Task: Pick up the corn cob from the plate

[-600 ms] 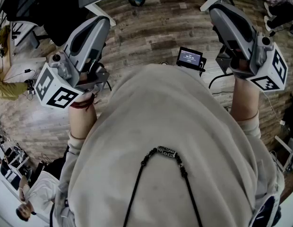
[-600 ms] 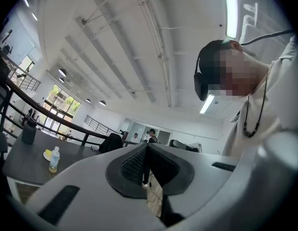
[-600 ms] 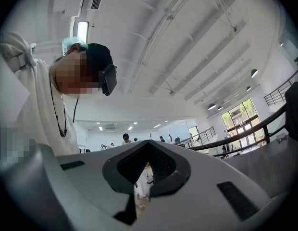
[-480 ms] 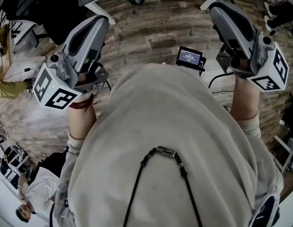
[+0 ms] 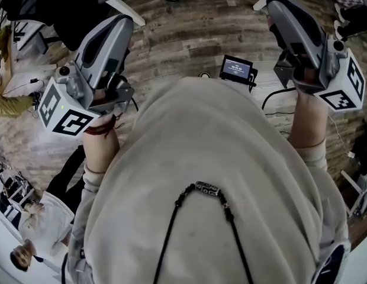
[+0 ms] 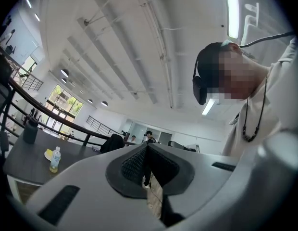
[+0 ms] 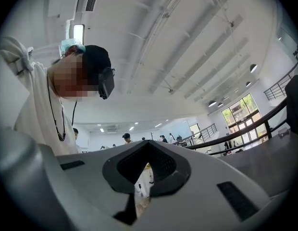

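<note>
No corn cob or plate can be made out for certain. In the left gripper view a small yellow thing (image 6: 47,154) lies beside a bottle (image 6: 55,159) on a far dark table (image 6: 19,160), too small to identify. My left gripper (image 5: 124,22) is held up at my left side, and its pads meet with nothing between them (image 6: 147,150). At my right side my right gripper (image 5: 277,6) is raised too, shut and empty (image 7: 148,149). Both gripper views look up at the ceiling and my own head and torso.
Wooden floor lies below me. A small device with a lit screen (image 5: 237,71) and a cable sits on it in front of me. White table legs (image 5: 125,9) stand at the back. Another person in white (image 5: 29,229) is at the lower left.
Both grippers have drifted slightly upward and outward in the head view. Their jaws have stayed the same. The person at the lower left has moved a little.
</note>
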`<state>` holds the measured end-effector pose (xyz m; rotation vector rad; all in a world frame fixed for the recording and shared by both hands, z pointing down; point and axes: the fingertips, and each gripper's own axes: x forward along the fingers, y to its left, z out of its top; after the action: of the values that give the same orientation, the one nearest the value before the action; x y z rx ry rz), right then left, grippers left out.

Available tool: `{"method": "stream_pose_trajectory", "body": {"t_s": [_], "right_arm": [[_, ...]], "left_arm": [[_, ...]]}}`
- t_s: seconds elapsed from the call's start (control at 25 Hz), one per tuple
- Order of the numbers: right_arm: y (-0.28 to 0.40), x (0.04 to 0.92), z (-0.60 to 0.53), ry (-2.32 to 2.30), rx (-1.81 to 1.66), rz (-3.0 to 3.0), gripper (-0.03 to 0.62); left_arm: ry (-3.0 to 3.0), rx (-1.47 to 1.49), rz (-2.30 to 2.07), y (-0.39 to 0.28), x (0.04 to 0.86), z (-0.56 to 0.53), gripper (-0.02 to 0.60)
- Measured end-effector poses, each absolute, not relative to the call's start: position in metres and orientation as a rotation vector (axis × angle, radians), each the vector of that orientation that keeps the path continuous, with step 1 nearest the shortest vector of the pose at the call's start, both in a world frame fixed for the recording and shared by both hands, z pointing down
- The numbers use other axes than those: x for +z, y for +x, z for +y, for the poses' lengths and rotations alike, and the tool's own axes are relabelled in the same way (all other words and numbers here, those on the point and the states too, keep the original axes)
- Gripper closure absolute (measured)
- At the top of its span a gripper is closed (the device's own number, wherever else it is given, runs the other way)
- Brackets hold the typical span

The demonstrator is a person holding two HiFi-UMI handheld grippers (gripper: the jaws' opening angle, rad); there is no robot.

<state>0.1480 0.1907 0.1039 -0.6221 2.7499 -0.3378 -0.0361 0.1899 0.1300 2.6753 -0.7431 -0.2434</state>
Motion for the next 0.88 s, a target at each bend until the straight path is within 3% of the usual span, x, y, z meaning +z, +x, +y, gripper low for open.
{"method": "stream_pose_trajectory", "body": {"t_s": [0.88], "right_arm": [[0.174,0.129,0.175,-0.535,-0.436,2.751,0.578]], "left_arm": [[2.665,-0.153,-0.818,-0.006,0.137,0.188,0.58]]}}
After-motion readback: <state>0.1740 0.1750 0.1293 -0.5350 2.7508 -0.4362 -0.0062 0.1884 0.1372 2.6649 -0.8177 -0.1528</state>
